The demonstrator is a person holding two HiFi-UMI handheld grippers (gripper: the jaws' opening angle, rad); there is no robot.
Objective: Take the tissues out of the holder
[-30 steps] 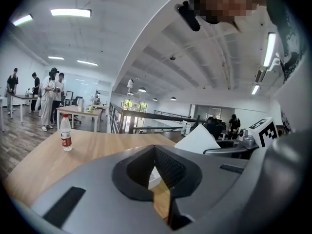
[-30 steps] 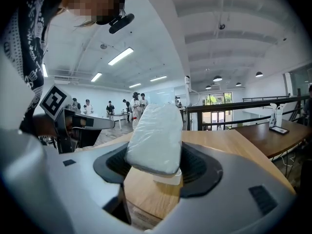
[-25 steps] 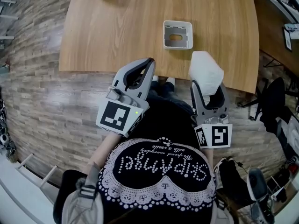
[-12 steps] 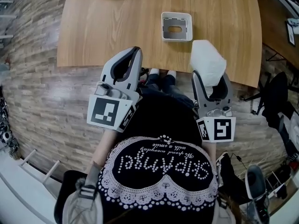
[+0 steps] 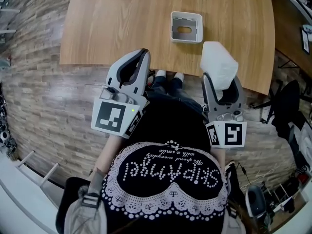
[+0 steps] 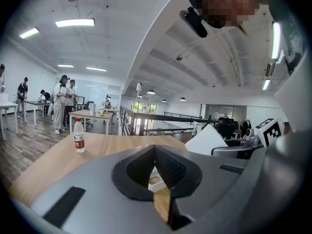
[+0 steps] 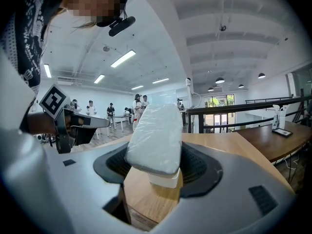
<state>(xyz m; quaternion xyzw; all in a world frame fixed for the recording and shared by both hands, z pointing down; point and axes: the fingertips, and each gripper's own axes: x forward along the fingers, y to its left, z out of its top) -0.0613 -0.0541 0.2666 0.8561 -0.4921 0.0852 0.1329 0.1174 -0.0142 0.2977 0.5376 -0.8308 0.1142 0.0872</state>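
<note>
Jaws of the right gripper (image 7: 155,167) stand wide and clamp the tissue pack (image 7: 155,135) across its narrow faces. In the head view the pack's long axis runs out along the jaws toward 12 o'clock. Jaws of the left gripper (image 6: 155,149) are closed together on nothing. The pack is clear of the holder (image 5: 186,39), which sits on the desk (image 5: 122,28) at 11 o'clock from the pack. The likely next move is a set-down on the bare desk ahead, and the right gripper is the nearer one.
</note>
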